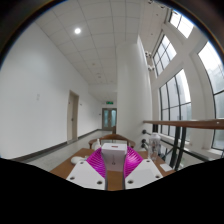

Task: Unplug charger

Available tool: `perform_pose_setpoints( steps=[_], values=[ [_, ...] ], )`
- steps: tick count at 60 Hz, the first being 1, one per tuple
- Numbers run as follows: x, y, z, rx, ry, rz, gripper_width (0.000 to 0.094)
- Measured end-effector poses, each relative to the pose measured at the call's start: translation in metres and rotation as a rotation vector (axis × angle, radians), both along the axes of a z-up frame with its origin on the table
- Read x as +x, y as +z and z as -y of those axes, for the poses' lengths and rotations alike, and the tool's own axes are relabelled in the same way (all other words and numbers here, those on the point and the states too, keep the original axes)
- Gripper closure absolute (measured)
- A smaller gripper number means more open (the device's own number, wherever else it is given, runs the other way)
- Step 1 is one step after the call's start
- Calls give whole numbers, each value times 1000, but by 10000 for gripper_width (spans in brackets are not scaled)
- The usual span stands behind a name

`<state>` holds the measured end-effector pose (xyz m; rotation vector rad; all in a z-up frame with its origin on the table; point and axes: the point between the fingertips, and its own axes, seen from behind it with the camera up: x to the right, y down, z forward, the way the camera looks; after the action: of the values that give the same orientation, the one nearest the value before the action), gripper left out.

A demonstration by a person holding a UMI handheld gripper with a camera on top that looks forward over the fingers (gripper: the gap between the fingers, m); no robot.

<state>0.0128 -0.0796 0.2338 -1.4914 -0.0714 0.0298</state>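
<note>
Gripper (113,163) is raised and aimed level down a bright hallway, well above a wooden table (68,165). A white block, likely the charger (114,150), sits between the fingers with the magenta pads (97,162) close on either side; cannot tell if the jaws are clamped on it or just apart around it. The socket or power strip is not visible, so whether the plug is already out is unclear. Judgement: either approach or post-pull carry. The next move calls for confirming the grip, then a straight pull along the plug axis. Pose: held high, roughly horizontal, fingers forward, no tilt obvious.
</note>
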Motion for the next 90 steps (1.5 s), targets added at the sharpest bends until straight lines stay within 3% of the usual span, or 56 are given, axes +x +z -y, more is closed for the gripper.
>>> perform_pose_setpoints(
  steps=[6, 18, 30, 34, 41, 46, 60, 78, 85, 90],
  values=[
    [24, -35, 2, -117, -33, 8, 754],
    [59, -166, -21, -397, -63, -43, 725],
    [61, -206, -30, -495, -65, -23, 691],
    [62, -215, -34, -518, -72, -31, 638],
    [58, -216, -43, -532, -47, -33, 540],
    [55, -214, -43, -529, -30, -62, 257],
    [57, -194, -15, -468, -32, -32, 107],
    [54, -162, 60, -390, -38, 41, 95],
    [80, -154, 79, -347, -115, 58, 105],
    [67, -155, 93, -347, -58, 2, 104]
  ],
)
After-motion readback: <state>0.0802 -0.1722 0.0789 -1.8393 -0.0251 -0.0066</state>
